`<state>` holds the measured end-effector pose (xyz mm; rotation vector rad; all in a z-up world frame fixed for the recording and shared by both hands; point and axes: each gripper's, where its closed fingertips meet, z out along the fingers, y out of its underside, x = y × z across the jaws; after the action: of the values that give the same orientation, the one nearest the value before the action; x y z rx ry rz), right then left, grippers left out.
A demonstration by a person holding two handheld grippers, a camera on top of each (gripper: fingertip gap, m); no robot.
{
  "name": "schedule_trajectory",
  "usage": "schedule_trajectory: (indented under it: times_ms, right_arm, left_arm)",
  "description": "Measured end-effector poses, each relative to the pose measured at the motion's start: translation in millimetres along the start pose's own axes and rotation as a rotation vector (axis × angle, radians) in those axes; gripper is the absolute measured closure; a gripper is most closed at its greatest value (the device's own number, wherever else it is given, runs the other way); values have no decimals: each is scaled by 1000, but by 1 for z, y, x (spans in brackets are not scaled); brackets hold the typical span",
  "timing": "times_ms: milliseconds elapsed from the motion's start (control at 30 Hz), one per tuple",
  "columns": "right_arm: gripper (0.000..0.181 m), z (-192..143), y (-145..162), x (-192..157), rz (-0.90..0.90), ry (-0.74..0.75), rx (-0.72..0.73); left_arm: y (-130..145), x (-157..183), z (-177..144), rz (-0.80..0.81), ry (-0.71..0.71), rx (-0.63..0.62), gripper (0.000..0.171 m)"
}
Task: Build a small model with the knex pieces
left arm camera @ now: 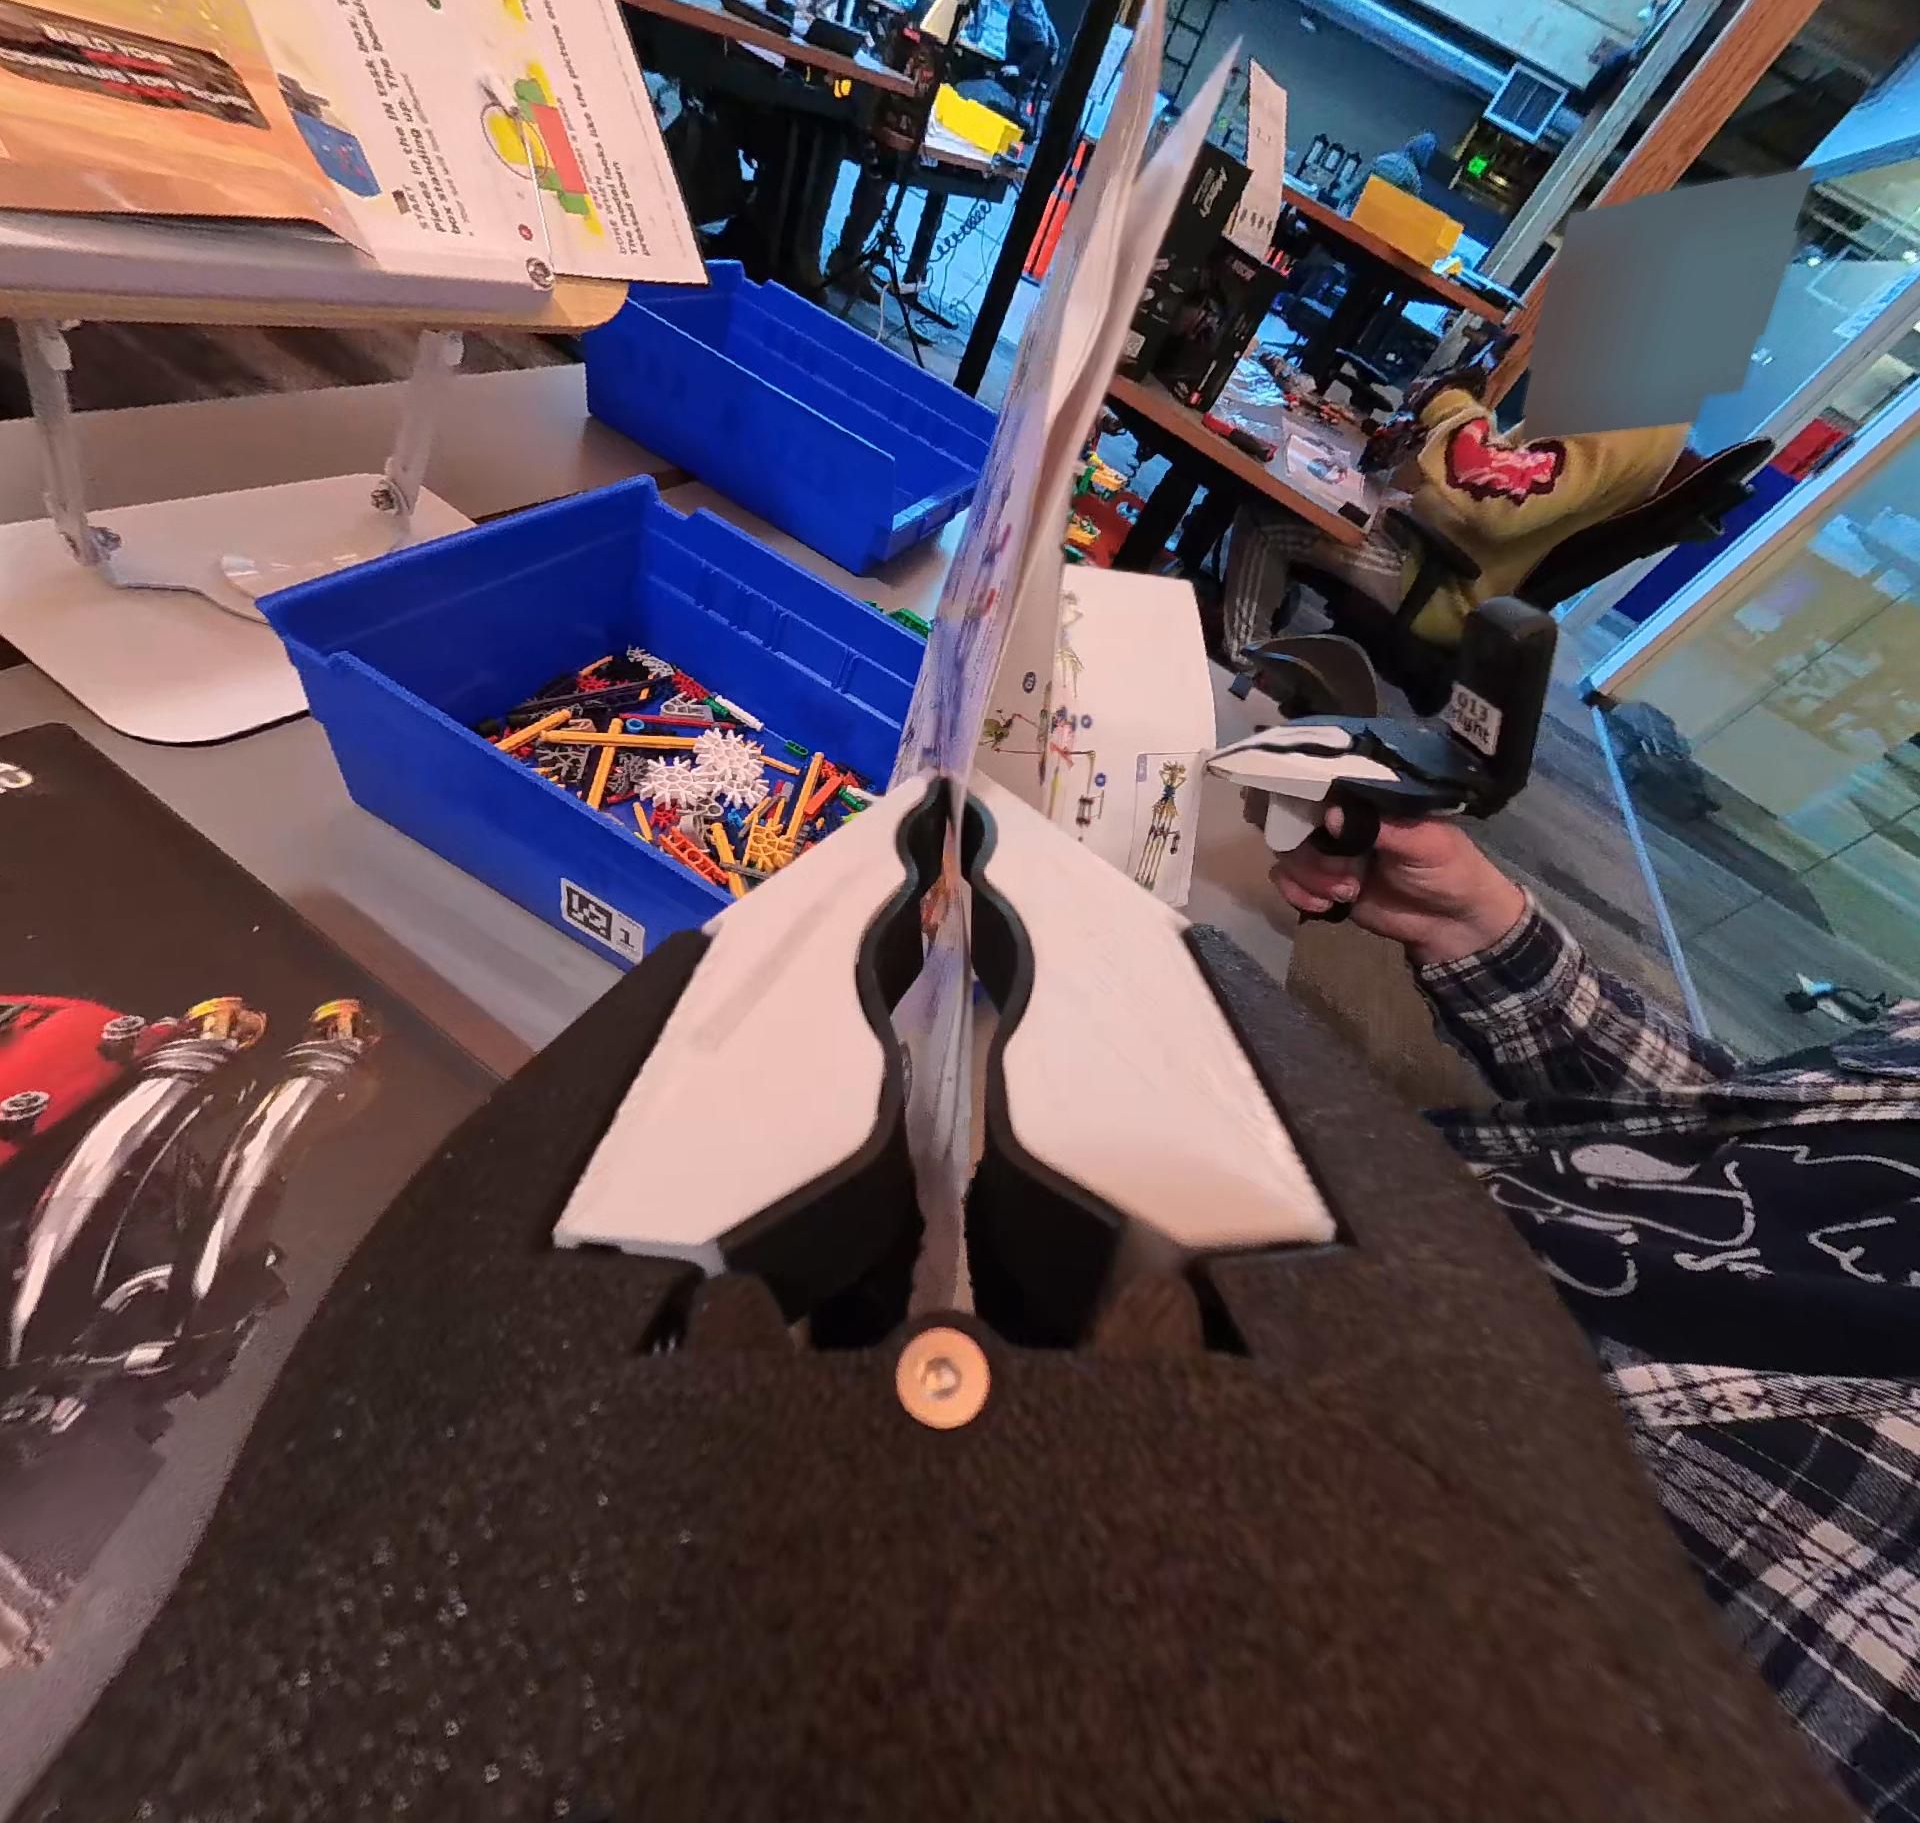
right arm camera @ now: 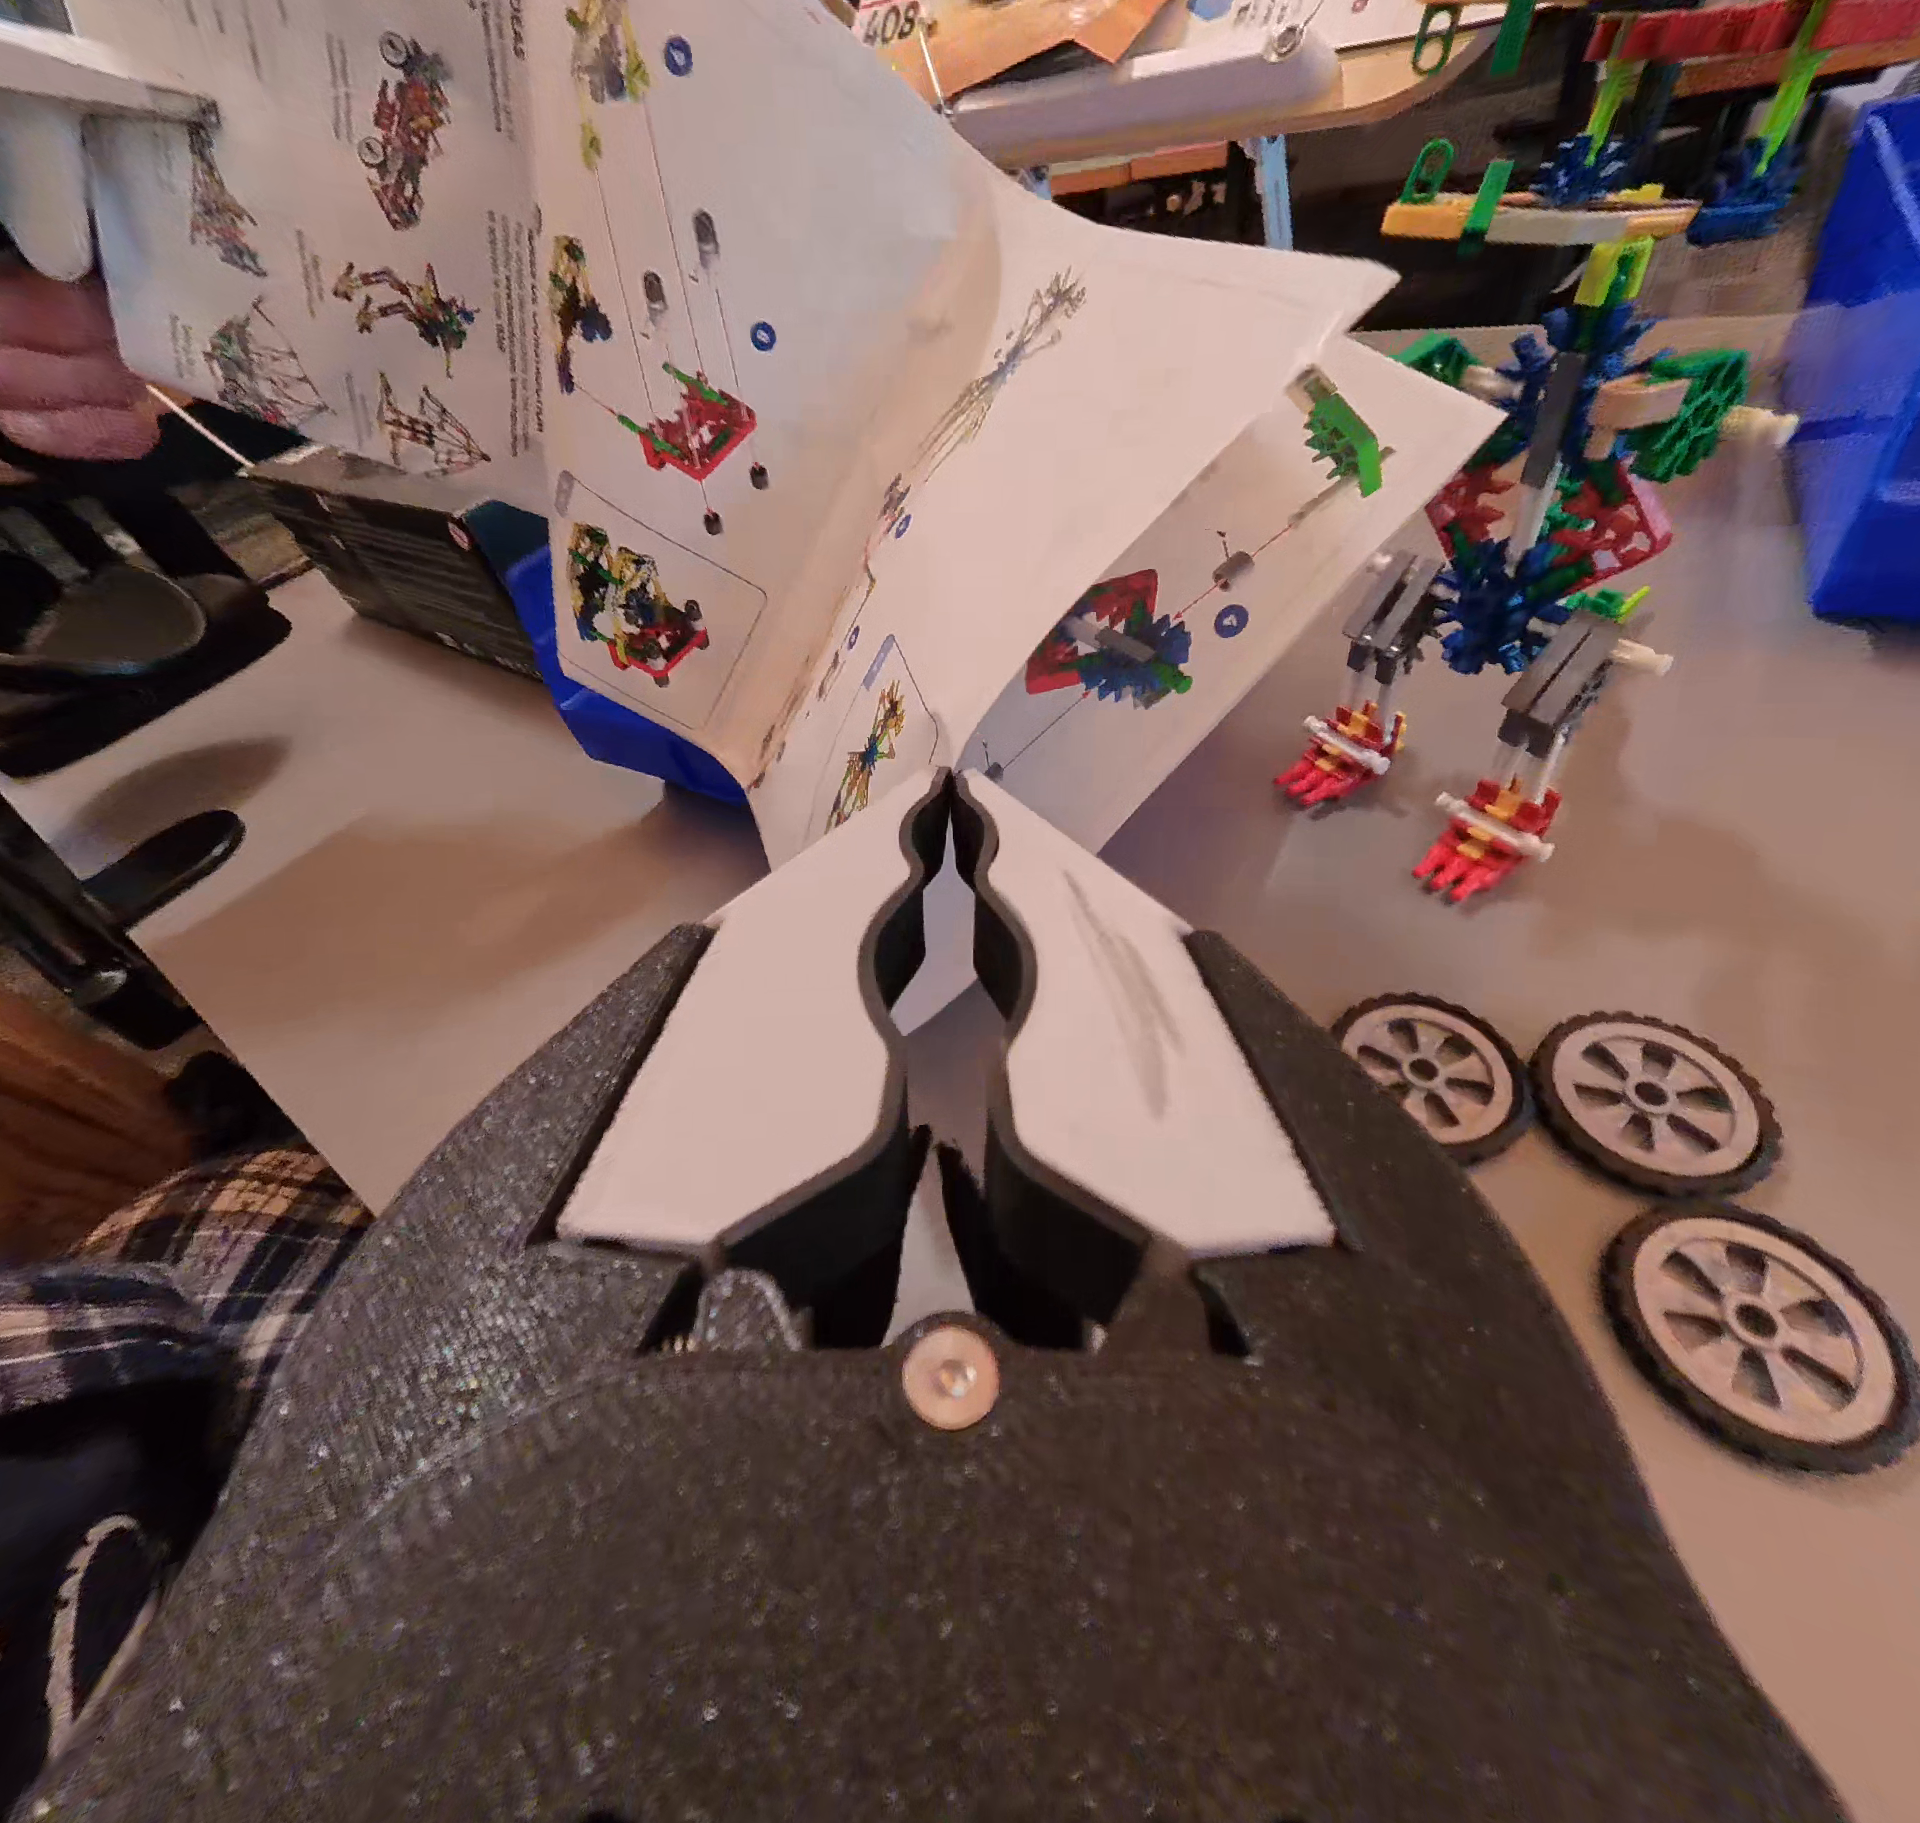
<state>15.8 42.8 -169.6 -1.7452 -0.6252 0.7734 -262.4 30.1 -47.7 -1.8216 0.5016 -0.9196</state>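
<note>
My left gripper (left arm camera: 948, 797) is shut on an open instruction booklet (left arm camera: 1049, 402) and holds it on edge, its pages rising above the table. In the right wrist view the booklet (right arm camera: 831, 319) fans open with printed building diagrams. My right gripper (right arm camera: 951, 786) is shut on the lower edge of one white page. It also shows in the left wrist view (left arm camera: 1221, 765), its tips at the page's edge. The left gripper's white fingers (right arm camera: 52, 163) show at the top left of the right wrist view, on the booklet's far edge.
A blue bin (left arm camera: 436, 786) of small coloured rods and connectors stands left of the booklet, a second blue bin (left arm camera: 727, 402) behind it. A stand with printed sheets (left arm camera: 312, 267) and a black box (left arm camera: 156, 1150) are at left. A built toy figure (right arm camera: 1538, 578) and three wheels (right arm camera: 1652, 1098) are at right. The tips of one gripper are about 30 cm away from the tips of the other.
</note>
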Motion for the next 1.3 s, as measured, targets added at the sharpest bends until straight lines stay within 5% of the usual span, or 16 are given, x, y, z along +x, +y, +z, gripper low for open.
schedule_trajectory:
  times_ms: [400, 633, 867, 1033, 1167, 1233, 1300]
  right_arm:
    - [181, -2, -52, 0, -46, -28, 59]
    - [181, -14, -75, 27, -36, 27, 81]
    - [181, -6, -59, 51, -106, 111, -19]
    - [181, -2, -43, 66, -123, 164, -65]
    - [180, -3, -37, 74, -124, 215, -73]
    - [144, -7, -35, 76, -134, 245, -87]
    - [128, -12, -35, 77, -145, 275, -97]
  left_arm:
    - [9, 31, -17, -93, 85, 113, 171]
    - [73, 39, -8, -230, 98, 99, 171]
    - [156, 58, 15, -284, 120, -104, 162]
    - [177, 56, 7, -259, 85, -191, 142]
    - [184, 52, 5, -260, 69, -199, 161]
    - [186, 50, 4, -267, 59, -191, 171]
    - [186, 48, 4, -281, 54, -175, 171]
